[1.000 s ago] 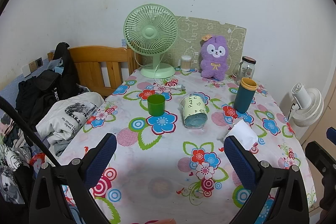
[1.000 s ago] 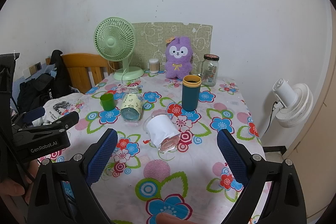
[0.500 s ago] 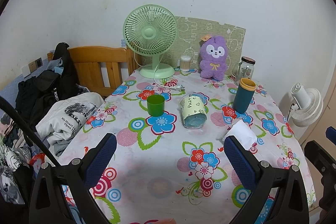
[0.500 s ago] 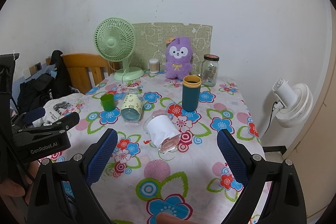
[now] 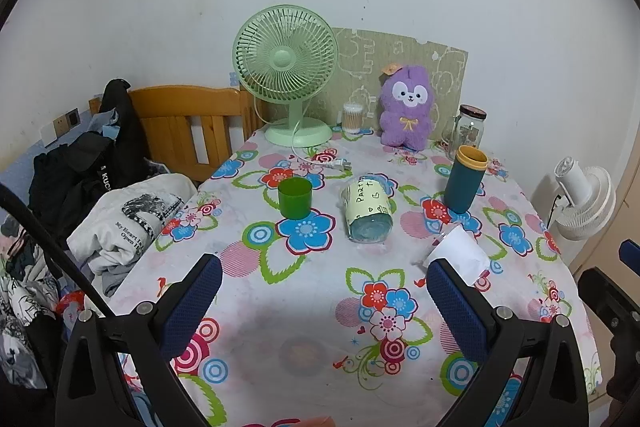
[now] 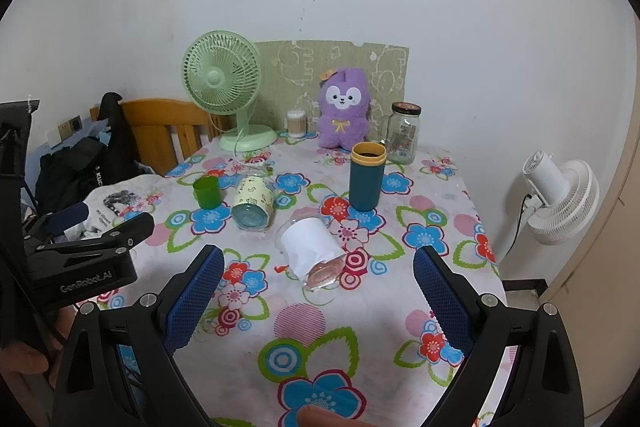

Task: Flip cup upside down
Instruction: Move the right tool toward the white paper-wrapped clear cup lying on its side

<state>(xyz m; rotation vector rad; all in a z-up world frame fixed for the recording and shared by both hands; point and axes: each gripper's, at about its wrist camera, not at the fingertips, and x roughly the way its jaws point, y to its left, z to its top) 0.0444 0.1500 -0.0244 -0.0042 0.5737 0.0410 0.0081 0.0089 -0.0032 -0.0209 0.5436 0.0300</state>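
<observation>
Both tongs, left gripper and right gripper, gape wide, empty, at lower frame. Small green plastic cup stands upright, centre-left on floral tablecloth. Best approach: grasp sidewall squarely, lift clear, then invert.

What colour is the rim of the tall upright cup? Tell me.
Yellow-orange, on the dark teal tall cup; the right wrist view shows it best.

Tablecloth: white, with blue, red and pink flowers
Small cup: green
Tall cup: dark teal, yellow rim
Plush toy: purple
Table fan: light green
</observation>
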